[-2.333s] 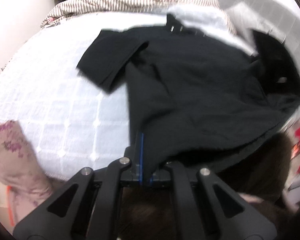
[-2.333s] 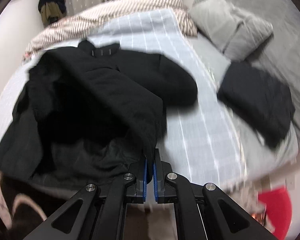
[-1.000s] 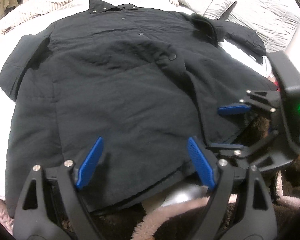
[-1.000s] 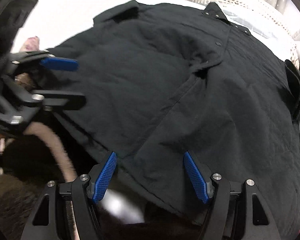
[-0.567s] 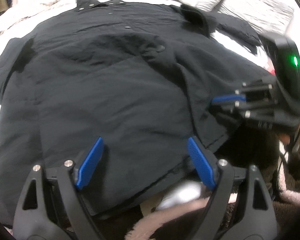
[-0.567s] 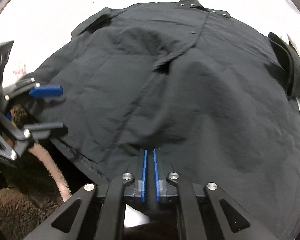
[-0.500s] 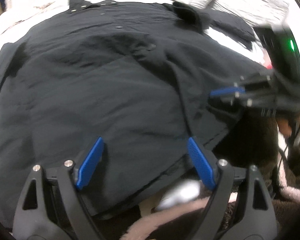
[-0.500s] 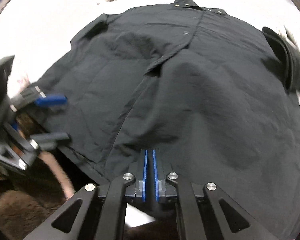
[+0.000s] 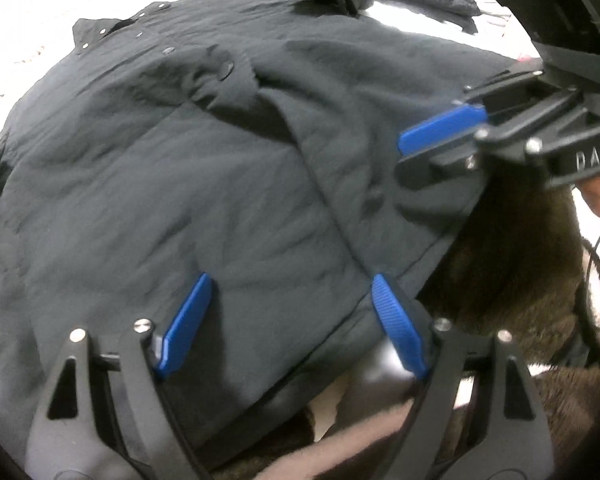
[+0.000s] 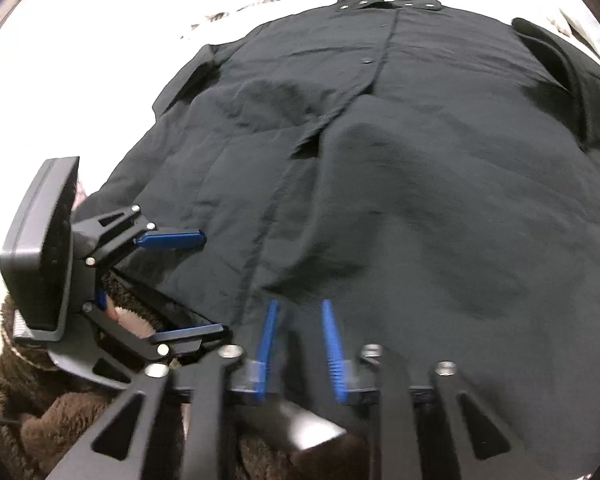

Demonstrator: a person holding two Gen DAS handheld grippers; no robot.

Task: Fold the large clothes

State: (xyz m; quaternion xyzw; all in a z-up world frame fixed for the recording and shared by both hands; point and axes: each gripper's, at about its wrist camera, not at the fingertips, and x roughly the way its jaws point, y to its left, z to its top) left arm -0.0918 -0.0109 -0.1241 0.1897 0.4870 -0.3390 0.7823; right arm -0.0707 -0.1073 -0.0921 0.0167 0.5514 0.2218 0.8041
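Faintly: "DAS" on right tool (image 9: 440, 148) body.

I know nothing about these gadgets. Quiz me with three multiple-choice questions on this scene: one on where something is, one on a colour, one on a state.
1. Where does the coat lie?
A. spread on the bed
B. on a hanger
C. in a basket

2. What colour are the finger pads?
A. red
B. blue
C. yellow

3. How does the left gripper stand?
A. clamped on the collar
B. holding a sleeve
C. open above the hem

Answers: 1 A, it lies flat on the pale bed; 2 B, both grippers show blue pads; 3 C, its fingers stand wide apart with nothing pinched.
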